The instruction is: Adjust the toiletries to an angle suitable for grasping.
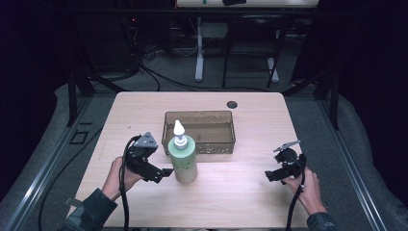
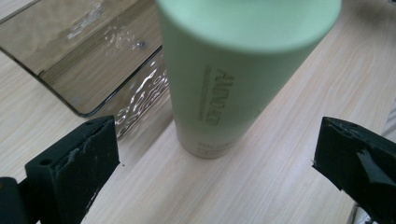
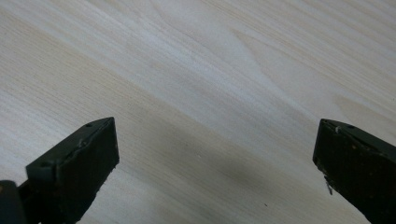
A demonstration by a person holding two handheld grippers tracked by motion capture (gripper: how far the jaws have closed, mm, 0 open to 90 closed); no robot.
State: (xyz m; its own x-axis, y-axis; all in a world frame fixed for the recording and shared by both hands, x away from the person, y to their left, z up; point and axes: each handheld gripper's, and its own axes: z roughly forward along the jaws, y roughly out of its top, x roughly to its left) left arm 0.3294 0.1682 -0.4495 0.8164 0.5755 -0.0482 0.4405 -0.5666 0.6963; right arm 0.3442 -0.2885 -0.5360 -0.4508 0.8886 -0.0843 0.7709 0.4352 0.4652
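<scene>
**Green bottle standing between open jaws and the tray**

Nearest the person, two sleeved forearms are coming in over the front edge of the light wooden table (image 1: 240, 192). The left hand (image 1: 117, 175) is gripping the left gripper (image 1: 166, 172), and the right hand (image 1: 308, 185) is gripping the right gripper (image 1: 269, 176), each trailing a black cable toward the front edge of the table.

In the left gripper view, the left gripper (image 2: 215, 163) is holding its jaws spread wide, clasping nothing; the pale green bottle (image 2: 233, 79) is standing just ahead of the gap between them, not touching either jaw. In the high view the bottle (image 1: 183, 161) is sitting upright on the table just right of that gripper's tips, with a white pointed cap (image 1: 179, 129) on top.

In the right gripper view, the right gripper (image 3: 215, 163) is likewise holding its jaws wide apart with nothing between them, looking down on bare wood grain. It is hovering well apart from the bottle, near the table's right side.

Just behind the bottle, a clear brownish rectangular tray (image 1: 231, 142) is lying at the table's middle; the bottle is overlapping its front wall from this angle. In the left gripper view the tray (image 2: 88, 100) is sitting just left of the bottle, its wall glinting.

Farther back, a small dark round hole (image 1: 232, 104) is showing near the table's far edge. Beyond the table, cables and metal frame legs are crossing a dim grey floor.
</scene>
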